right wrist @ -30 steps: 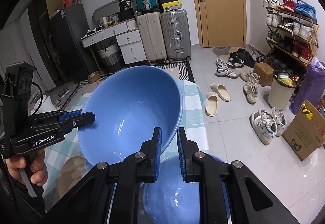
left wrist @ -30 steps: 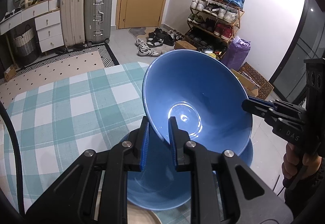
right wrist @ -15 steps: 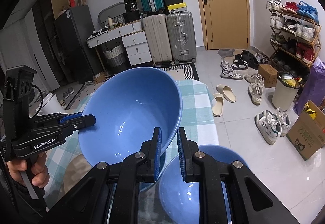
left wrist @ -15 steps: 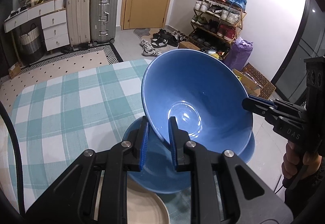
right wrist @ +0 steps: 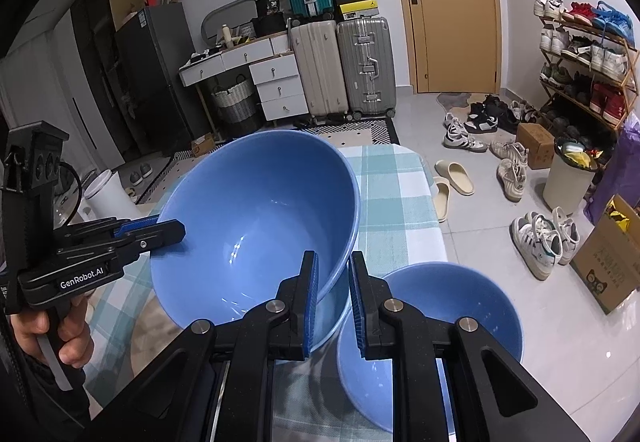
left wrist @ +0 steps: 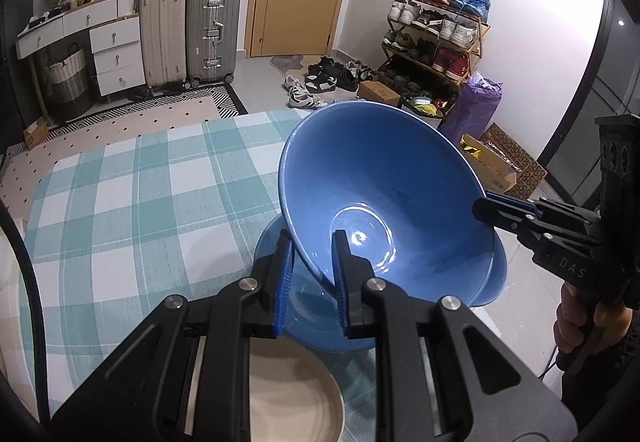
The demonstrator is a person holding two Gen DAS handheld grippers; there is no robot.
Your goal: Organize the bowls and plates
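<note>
A large blue bowl (left wrist: pixel 384 193) hangs in the air, held at opposite rims by both grippers. My left gripper (left wrist: pixel 310 242) is shut on its near rim; it also shows in the right wrist view (right wrist: pixel 168 228). My right gripper (right wrist: pixel 334 266) is shut on the other rim and shows in the left wrist view (left wrist: pixel 486 205). The held bowl (right wrist: pixel 256 226) is tilted above the table. A second blue bowl (right wrist: pixel 432 342) sits on the checked tablecloth (left wrist: pixel 132 209) below it, partly hidden in the left wrist view (left wrist: pixel 304 310). A beige plate (left wrist: pixel 292 394) lies at the near edge.
The table's right edge drops to a tiled floor with shoes (right wrist: pixel 540 238), slippers (right wrist: pixel 452 177), a bin (right wrist: pixel 568 177) and a cardboard box (right wrist: pixel 608 262). A shoe rack (left wrist: pixel 436 37), suitcases (left wrist: pixel 192 33) and drawers stand by the far wall.
Both grippers have carried the blue bowl up and back toward me. The second blue bowl below and the beige plate show more fully now.
</note>
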